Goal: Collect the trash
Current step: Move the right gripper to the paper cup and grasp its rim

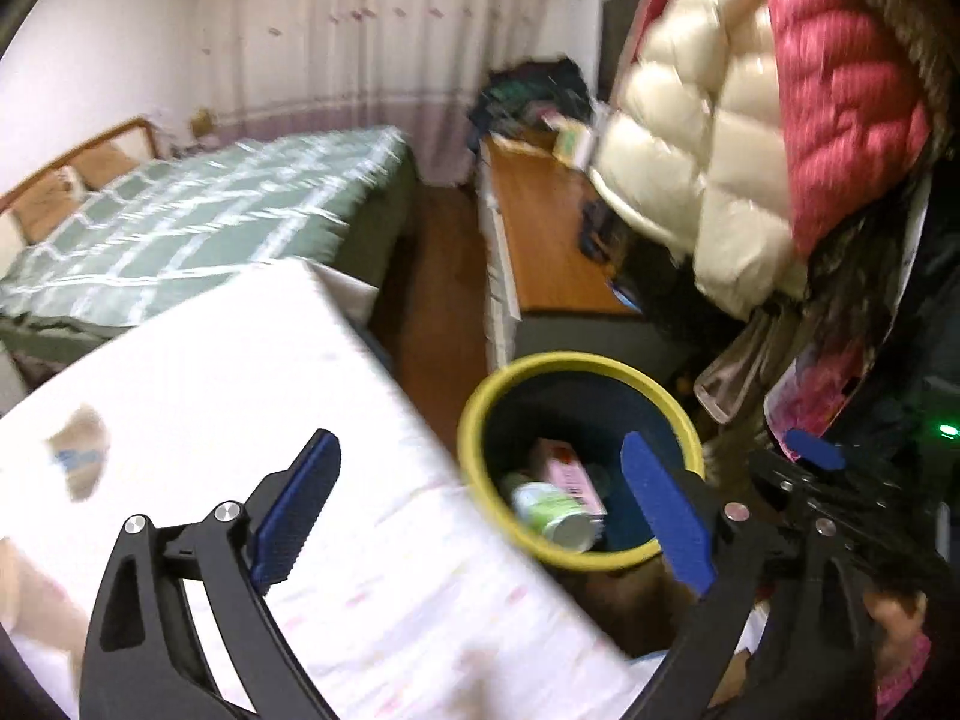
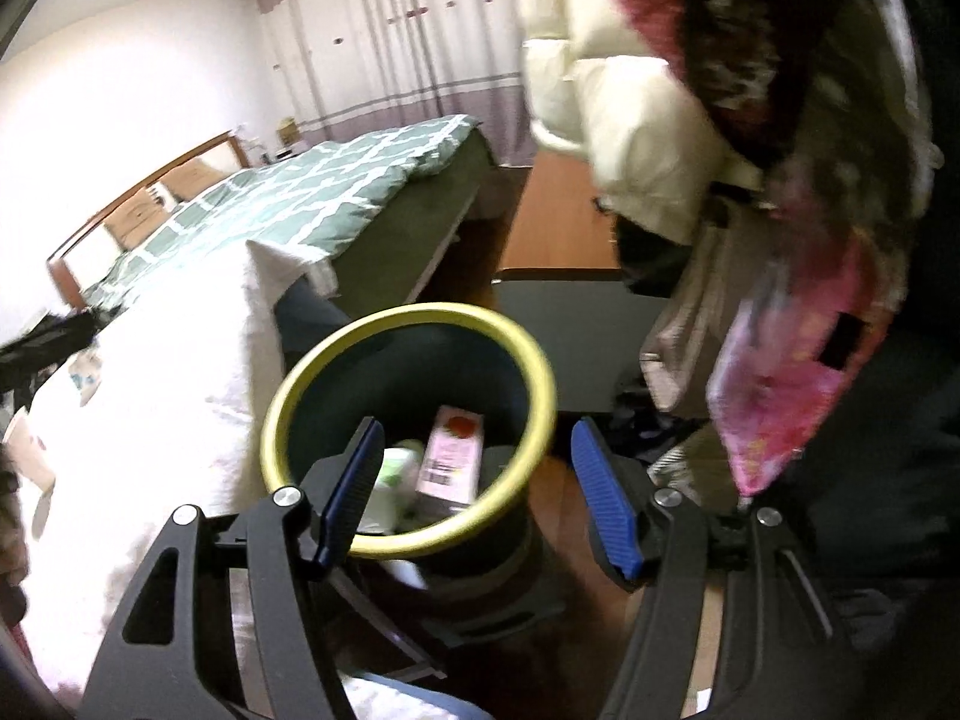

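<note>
A dark bin with a yellow rim stands on the floor beside a white-covered table. In it lie a pink carton and a green-white can. My left gripper is open and empty, over the table edge and the bin's left rim. In the right wrist view the bin sits straight ahead, with the pink carton and the can inside. My right gripper is open and empty just above the bin's near rim. A scrap of trash lies on the table at left.
Puffy white and red jackets hang close on the right, above the bin. A wooden desk stands behind the bin. A bed with a green checked cover is at the back left. The other gripper shows at the right.
</note>
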`<state>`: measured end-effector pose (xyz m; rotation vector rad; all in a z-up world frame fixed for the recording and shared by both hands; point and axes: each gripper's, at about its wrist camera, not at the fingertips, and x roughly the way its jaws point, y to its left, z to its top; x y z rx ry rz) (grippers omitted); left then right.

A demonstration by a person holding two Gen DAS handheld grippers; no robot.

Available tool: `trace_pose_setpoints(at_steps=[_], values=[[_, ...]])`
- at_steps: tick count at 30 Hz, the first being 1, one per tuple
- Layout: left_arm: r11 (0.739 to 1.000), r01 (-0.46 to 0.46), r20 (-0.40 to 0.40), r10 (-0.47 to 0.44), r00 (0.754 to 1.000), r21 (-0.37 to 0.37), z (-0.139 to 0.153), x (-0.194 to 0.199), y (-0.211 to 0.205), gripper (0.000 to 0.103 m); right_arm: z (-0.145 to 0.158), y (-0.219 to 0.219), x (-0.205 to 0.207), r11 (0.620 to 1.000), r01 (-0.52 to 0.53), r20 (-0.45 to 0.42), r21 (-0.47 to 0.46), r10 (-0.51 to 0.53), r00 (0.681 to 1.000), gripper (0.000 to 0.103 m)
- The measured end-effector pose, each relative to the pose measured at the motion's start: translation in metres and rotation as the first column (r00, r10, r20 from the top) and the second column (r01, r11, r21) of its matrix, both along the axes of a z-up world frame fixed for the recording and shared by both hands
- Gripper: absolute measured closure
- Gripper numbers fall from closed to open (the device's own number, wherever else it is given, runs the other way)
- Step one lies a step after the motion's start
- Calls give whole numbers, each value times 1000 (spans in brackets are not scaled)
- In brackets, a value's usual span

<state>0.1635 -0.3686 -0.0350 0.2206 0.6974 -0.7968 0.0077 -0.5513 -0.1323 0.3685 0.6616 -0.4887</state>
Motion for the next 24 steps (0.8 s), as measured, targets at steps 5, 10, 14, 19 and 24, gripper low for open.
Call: trace_pose_setpoints(at_steps=[5, 10, 14, 19, 24], values=[[983, -177, 55, 179, 982, -43, 27, -15, 101, 8, 4, 37, 30, 994, -108, -1, -6, 108, 994, 41], [934, -351, 79, 355, 932, -59, 37, -26, 194, 8, 13, 90, 71, 967, -255, 4, -13, 255, 967, 41], [876, -476, 77, 481, 873, -83, 39, -33, 268, 8, 19, 136, 101, 933, -359, 12, -15, 360, 933, 41], [810, -577, 58, 584, 810, -104, 35, -41, 340, 7, 26, 209, 139, 863, -504, 13, -24, 505, 863, 41], [765, -633, 24, 640, 768, -120, 24, -46, 394, 7, 35, 274, 174, 784, -621, 19, -13, 621, 784, 41]])
